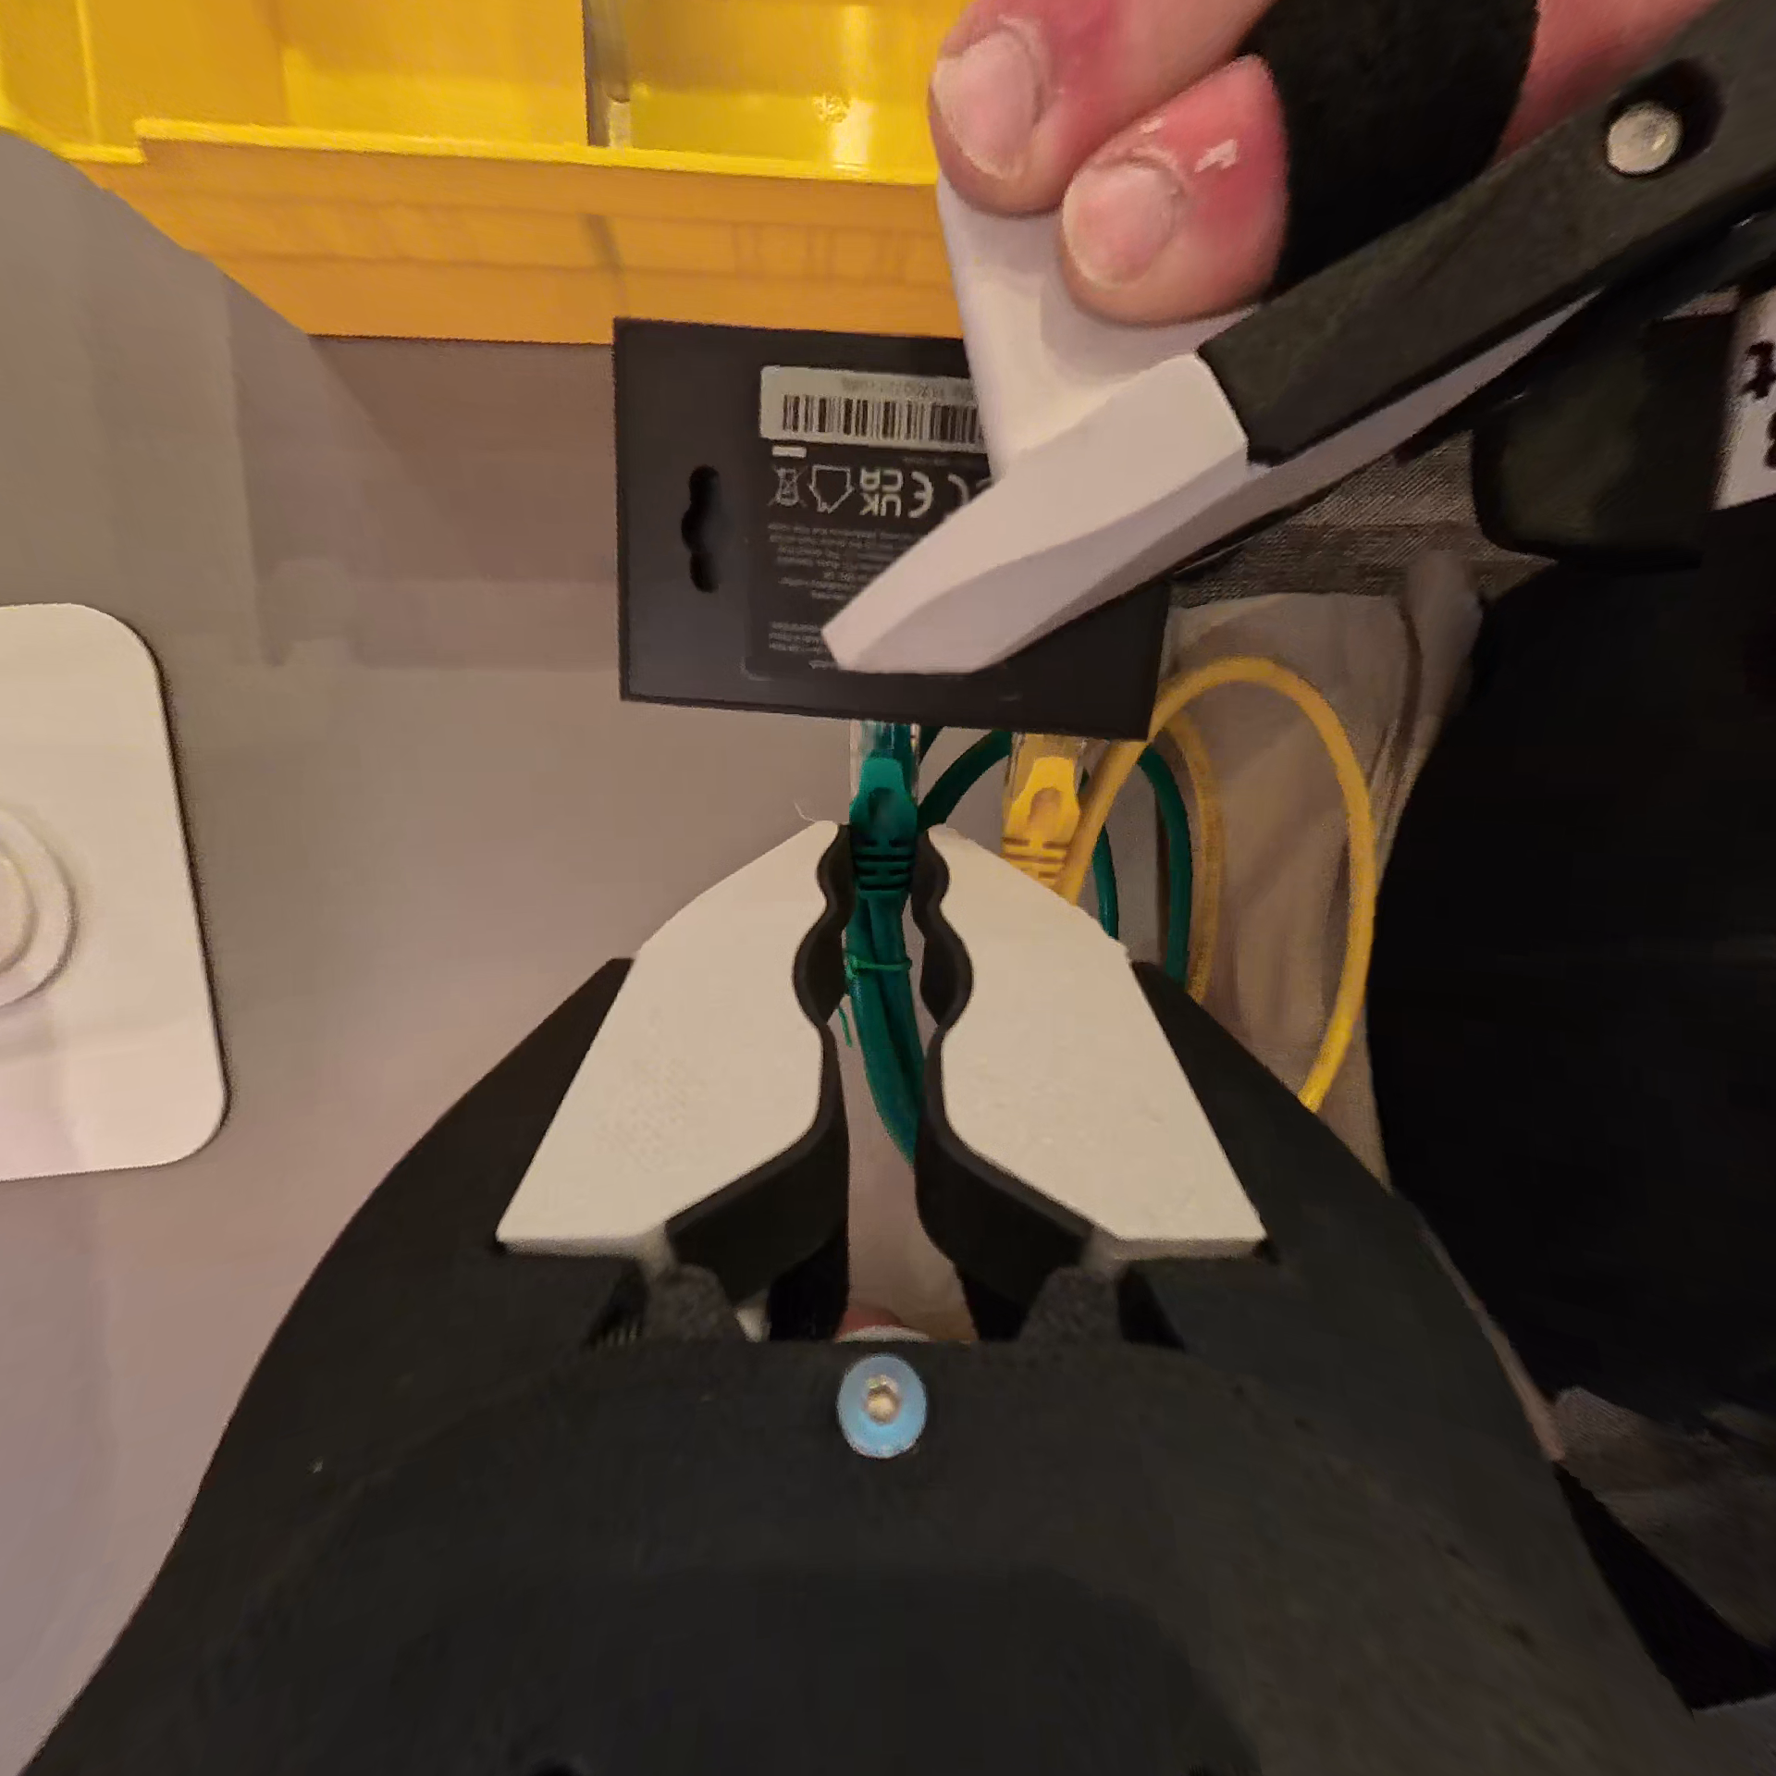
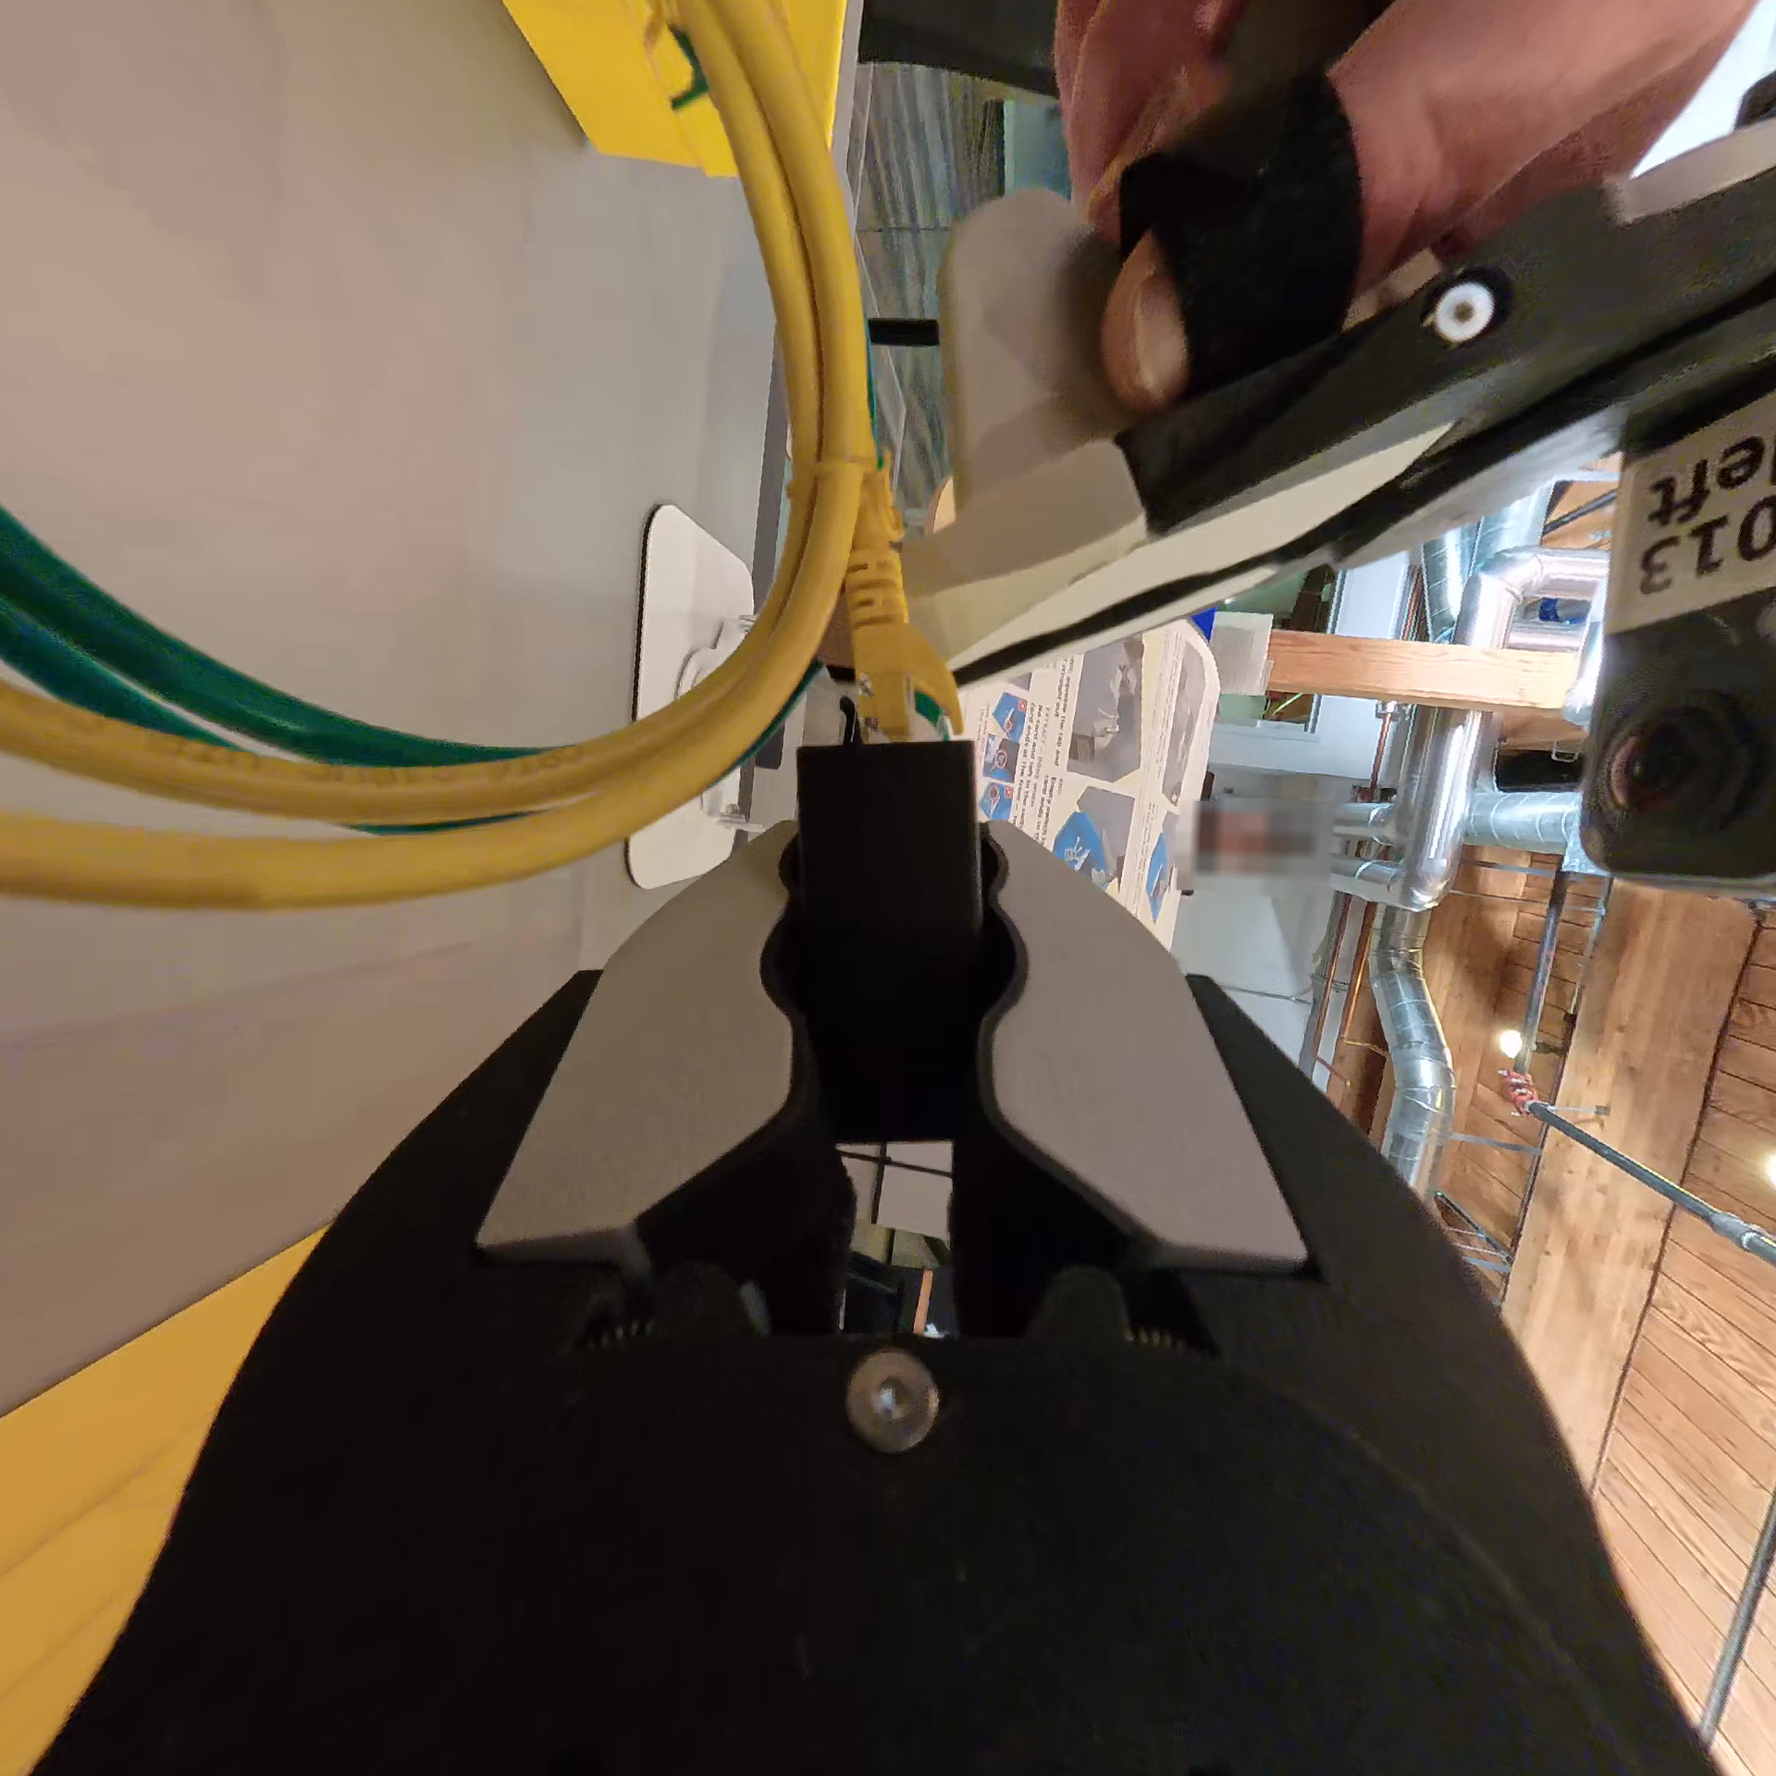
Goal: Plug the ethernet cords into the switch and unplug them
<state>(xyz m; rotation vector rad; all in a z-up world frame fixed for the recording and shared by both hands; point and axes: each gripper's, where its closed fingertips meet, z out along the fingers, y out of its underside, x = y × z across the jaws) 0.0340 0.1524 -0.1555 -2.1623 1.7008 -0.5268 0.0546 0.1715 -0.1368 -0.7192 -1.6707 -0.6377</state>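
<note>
The black switch (image 1: 865,519) is held underside up, its barcode label showing. My right gripper (image 2: 889,846) is shut on the switch's body (image 2: 889,923); in the left wrist view its white upper finger (image 1: 1009,567) lies across the switch. My left gripper (image 1: 882,851) is shut on the boot of the green ethernet cord (image 1: 879,798), whose clear plug tip is at the switch's port edge; how deep it sits is hidden. The yellow cord's plug (image 1: 1043,798) is in a port to the right, and it also shows in the right wrist view (image 2: 879,625).
Green (image 2: 144,653) and yellow (image 2: 288,769) cable loops hang beside the switch. A yellow bin (image 1: 481,192) stands behind on the grey table (image 1: 432,673). A white stick-on plate (image 1: 86,894) lies at the left. A person's fingers (image 1: 1086,144) hold the right gripper. Only a small space, under 4 cm, lies between the two pairs of fingers.
</note>
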